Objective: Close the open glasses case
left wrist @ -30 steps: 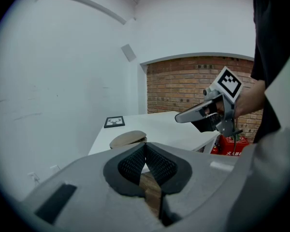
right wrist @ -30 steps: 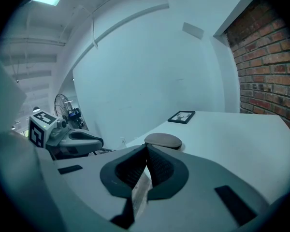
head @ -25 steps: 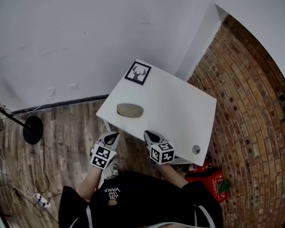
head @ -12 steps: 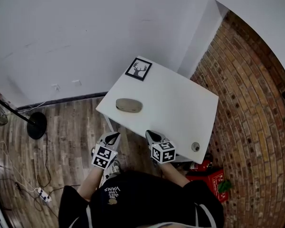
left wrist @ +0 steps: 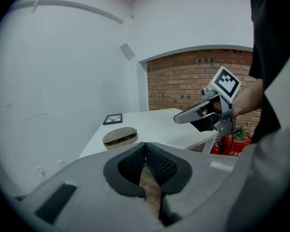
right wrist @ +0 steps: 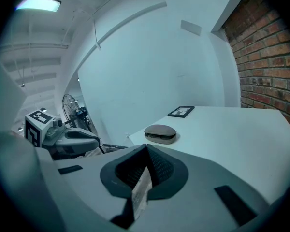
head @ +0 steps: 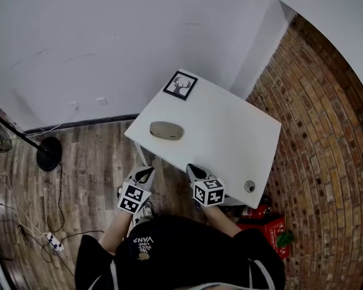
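Observation:
A tan oval glasses case [head: 166,130] lies on the white table [head: 230,144] near its left edge; its lid stands slightly ajar in the left gripper view [left wrist: 120,136] and the right gripper view [right wrist: 160,133]. My left gripper [head: 143,175] hangs shut and empty off the table's near edge, over the floor. Beside it, my right gripper [head: 195,173] is shut and empty at the table's near edge. Both are well short of the case.
A black-framed deer picture [head: 181,85] lies at the table's far corner. A small round fitting [head: 249,186] sits near the front right corner. A fan stand [head: 48,154] and cables are on the wood floor at left; red items [head: 267,229] stand by the brick wall.
The view has shifted a little, so the table and case sit slightly higher and to the right. Both grippers hold almost the same place and stay shut.

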Tool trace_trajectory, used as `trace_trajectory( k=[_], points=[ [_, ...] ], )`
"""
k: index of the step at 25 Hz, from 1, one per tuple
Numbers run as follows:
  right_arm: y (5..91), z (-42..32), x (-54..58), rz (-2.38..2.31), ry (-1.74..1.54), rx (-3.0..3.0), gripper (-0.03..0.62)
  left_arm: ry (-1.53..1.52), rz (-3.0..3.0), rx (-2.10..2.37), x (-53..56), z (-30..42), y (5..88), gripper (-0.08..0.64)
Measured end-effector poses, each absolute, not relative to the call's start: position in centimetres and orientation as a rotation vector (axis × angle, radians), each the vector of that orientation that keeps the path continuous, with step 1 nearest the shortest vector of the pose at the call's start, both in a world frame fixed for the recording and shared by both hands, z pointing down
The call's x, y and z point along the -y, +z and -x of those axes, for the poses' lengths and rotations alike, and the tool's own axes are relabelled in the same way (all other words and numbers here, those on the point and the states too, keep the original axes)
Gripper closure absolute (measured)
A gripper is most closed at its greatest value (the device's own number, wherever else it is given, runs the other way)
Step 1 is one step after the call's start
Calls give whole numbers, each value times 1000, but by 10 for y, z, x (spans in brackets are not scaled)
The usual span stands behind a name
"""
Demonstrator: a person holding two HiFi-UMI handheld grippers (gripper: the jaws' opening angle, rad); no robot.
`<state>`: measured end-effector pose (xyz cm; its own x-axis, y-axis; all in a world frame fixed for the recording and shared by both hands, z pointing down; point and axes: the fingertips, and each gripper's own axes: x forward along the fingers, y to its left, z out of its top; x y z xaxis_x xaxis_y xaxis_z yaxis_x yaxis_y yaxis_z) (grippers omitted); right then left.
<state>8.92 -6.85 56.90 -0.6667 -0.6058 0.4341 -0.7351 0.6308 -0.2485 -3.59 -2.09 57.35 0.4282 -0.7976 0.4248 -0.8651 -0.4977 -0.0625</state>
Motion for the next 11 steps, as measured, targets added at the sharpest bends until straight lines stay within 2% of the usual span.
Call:
trace_trajectory(
  k=[11],
  points=[
    [572,-81,70,-1072,579,2535,595,598,-2515,1470,22,41,576,551]
  ],
)
